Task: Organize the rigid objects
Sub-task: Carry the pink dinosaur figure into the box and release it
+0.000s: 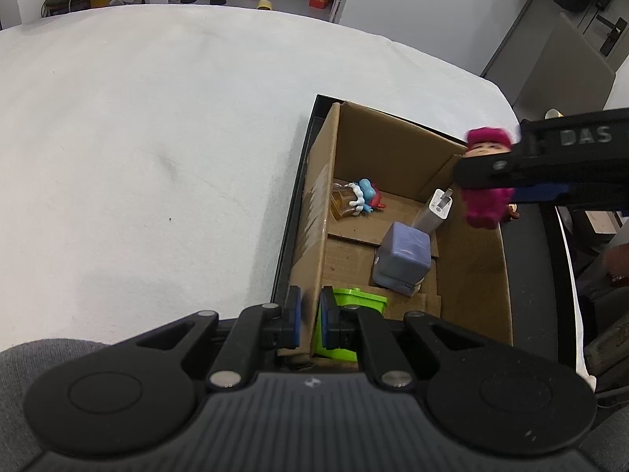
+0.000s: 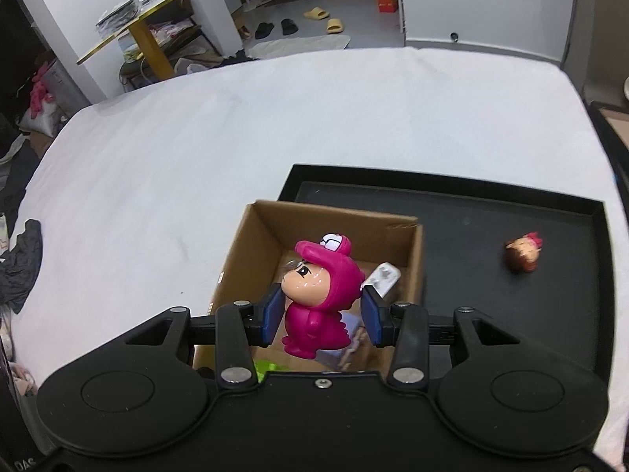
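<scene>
Two grippers, right gripper [image 2: 322, 310] marked "DAS" clamps pink figurine [image 2: 320, 299], left gripper [image 1: 310, 324] pinches cardboard box [image 1: 314, 244] wall

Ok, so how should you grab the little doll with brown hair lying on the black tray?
The little doll lies on its side on the black tray, apart from the cardboard box. Probably come straight down from above and pinch across its round brown head, the widest part, with one finger on each side. Its details are too small to say more.
</scene>
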`<state>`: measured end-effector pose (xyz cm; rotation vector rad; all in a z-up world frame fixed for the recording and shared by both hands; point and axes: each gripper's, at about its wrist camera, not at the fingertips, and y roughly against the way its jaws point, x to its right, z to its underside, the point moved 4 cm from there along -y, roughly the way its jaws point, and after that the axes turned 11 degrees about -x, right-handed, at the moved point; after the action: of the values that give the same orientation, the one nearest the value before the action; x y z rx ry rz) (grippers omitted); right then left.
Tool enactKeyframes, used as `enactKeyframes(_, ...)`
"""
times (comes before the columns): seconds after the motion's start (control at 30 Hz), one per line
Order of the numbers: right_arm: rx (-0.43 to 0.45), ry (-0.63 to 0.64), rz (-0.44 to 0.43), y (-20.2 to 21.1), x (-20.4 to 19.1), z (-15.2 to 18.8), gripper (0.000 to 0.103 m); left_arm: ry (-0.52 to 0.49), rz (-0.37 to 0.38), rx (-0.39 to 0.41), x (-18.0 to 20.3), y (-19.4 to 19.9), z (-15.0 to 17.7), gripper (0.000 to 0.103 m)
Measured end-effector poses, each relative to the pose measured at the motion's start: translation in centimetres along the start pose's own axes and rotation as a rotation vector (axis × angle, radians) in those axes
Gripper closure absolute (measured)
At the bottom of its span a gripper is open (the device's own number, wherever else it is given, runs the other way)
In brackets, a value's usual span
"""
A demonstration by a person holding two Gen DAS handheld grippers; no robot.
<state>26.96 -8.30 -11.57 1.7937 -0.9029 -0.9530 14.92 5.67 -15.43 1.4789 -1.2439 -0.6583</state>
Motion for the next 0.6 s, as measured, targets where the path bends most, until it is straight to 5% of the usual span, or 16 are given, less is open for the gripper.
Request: enactKeyframes(0.6, -0.016, -0.051, -0.084, -1.5, -1.3, 0.4, 0.053, 0.009, 0.012, -0.006, -0.3, -0.1, -0.1, 0.095)
